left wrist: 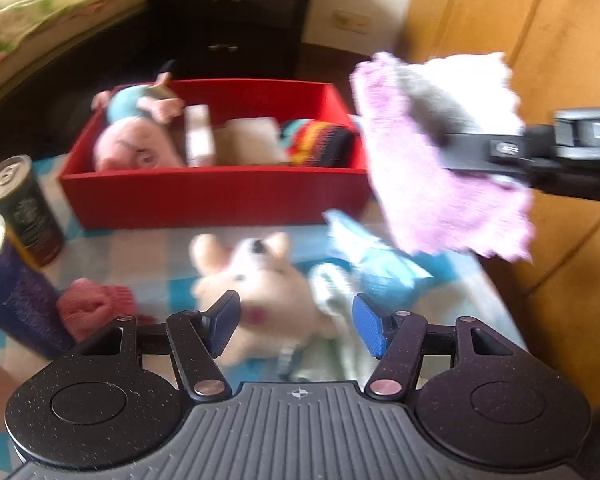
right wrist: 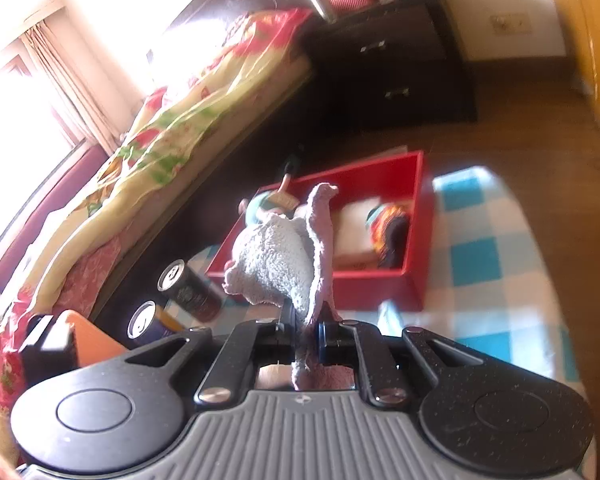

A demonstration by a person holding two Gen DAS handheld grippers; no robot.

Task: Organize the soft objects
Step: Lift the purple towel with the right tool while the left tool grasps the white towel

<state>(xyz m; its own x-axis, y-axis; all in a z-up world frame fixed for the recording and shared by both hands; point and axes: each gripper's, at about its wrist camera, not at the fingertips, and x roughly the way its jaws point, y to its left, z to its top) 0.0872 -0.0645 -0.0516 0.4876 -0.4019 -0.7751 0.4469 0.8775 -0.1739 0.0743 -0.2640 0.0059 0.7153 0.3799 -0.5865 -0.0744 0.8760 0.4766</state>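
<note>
A red box [left wrist: 204,196] on the checked cloth holds a pink plush doll [left wrist: 136,140], a white block, a beige pad and a striped knit item [left wrist: 320,144]. My left gripper [left wrist: 296,324] is open, its blue pads either side of a white plush toy [left wrist: 252,276] lying on the cloth. My right gripper [right wrist: 306,330] is shut on a pink and white towel [right wrist: 284,256], held in the air to the right of the box; the towel also shows in the left wrist view [left wrist: 432,140]. The box shows in the right wrist view [right wrist: 376,284] too.
Two cans [left wrist: 24,208] stand left of the box. A pink knit item [left wrist: 92,304], a pale green cloth [left wrist: 336,292] and a blue packet [left wrist: 376,264] lie near the plush. A bed [right wrist: 140,152], a dark dresser [right wrist: 396,64] and a wooden wardrobe [left wrist: 540,40] surround the table.
</note>
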